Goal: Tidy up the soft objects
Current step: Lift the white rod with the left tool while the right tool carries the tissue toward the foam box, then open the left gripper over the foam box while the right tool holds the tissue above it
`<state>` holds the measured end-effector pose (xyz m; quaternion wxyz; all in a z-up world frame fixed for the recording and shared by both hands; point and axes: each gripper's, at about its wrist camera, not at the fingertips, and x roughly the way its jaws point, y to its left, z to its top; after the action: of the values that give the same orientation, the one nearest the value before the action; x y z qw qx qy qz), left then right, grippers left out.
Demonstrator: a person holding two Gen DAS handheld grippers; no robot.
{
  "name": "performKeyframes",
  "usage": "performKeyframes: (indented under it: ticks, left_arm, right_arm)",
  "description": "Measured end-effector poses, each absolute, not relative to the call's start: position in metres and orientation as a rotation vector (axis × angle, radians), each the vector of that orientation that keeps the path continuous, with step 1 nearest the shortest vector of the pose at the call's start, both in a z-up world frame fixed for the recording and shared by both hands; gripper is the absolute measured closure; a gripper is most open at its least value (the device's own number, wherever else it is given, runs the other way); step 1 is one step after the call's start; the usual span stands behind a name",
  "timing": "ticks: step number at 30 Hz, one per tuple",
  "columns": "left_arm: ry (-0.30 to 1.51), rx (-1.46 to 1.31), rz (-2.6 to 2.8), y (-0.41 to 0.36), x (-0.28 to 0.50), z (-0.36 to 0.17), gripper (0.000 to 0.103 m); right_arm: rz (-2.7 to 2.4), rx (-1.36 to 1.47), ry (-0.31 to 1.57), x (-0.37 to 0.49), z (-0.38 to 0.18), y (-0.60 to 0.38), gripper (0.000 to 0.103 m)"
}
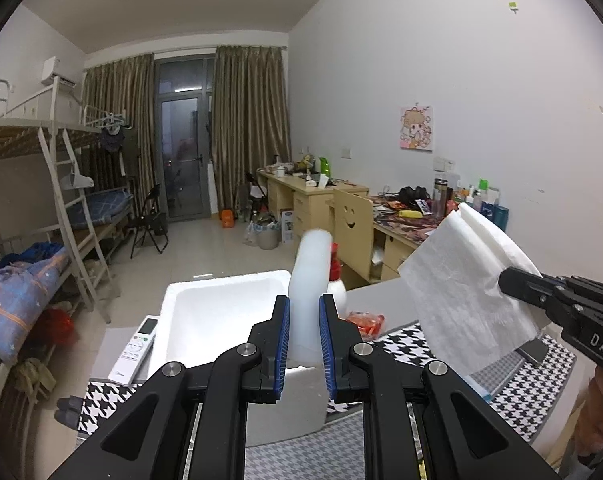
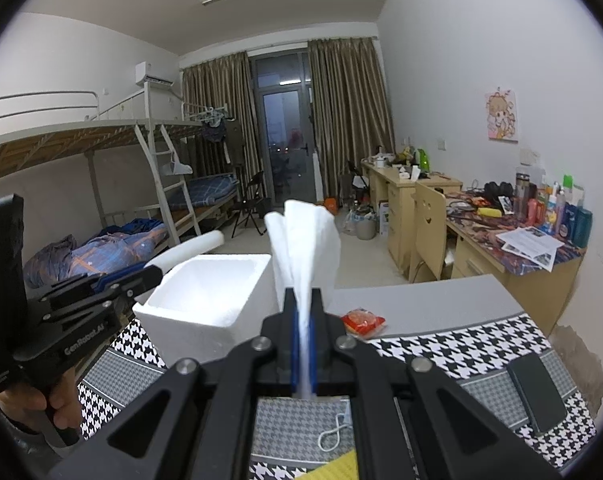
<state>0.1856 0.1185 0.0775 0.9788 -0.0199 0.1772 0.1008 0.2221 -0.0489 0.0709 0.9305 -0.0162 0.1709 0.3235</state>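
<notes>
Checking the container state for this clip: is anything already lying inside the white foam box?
No. In the right wrist view the white foam box shows only bare white walls inside, as far as that view shows.

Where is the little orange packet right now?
The orange packet lies on the grey table, just right of the white foam box and beyond the checked mat. The left view shows it there too.
</notes>
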Motion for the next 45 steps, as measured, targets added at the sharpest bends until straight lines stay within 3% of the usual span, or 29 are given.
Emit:
performKeyframes:
  ticks: [23, 32, 34, 36, 37, 41, 45]
  left_arm:
    - [0.443, -0.089, 0.367, 0.181, 0.221, 0.055, 0.087]
    - [0.492, -0.101, 0.325, 0.195, 0.23, 0.04, 0.077]
    - [0.488, -0.109, 0.342, 0.199, 0.226, 0.04, 0.064]
    - [0.467, -0.118, 0.363, 0.203, 0.219, 0.044, 0.029]
    - [0.456, -0.119, 0.373, 0.205, 0.217, 0.046, 0.024]
    - [0.443, -0.12, 0.4, 0.205, 0.207, 0.051, 0.013]
    - [0.442, -0.115, 0.425, 0.208, 0.2, 0.053, 0.011]
  right_arm:
    - [0.777, -0.11, 0.405, 0.248, 0.078, 0.026, 0.097]
    - [0.757, -0.114, 0.421, 0.256, 0.08, 0.034, 0.097]
    - [0.751, -0.116, 0.418, 0.257, 0.082, 0.036, 0.097]
    - [0.748, -0.113, 0.415, 0.258, 0.084, 0.037, 0.097]
    - [0.748, -0.11, 0.415, 0.259, 0.086, 0.038, 0.097]
    - [0.748, -0.115, 0.414, 0.263, 0.09, 0.046, 0.097]
    - [0.766, -0.116, 0.424, 0.267, 0.092, 0.056, 0.097]
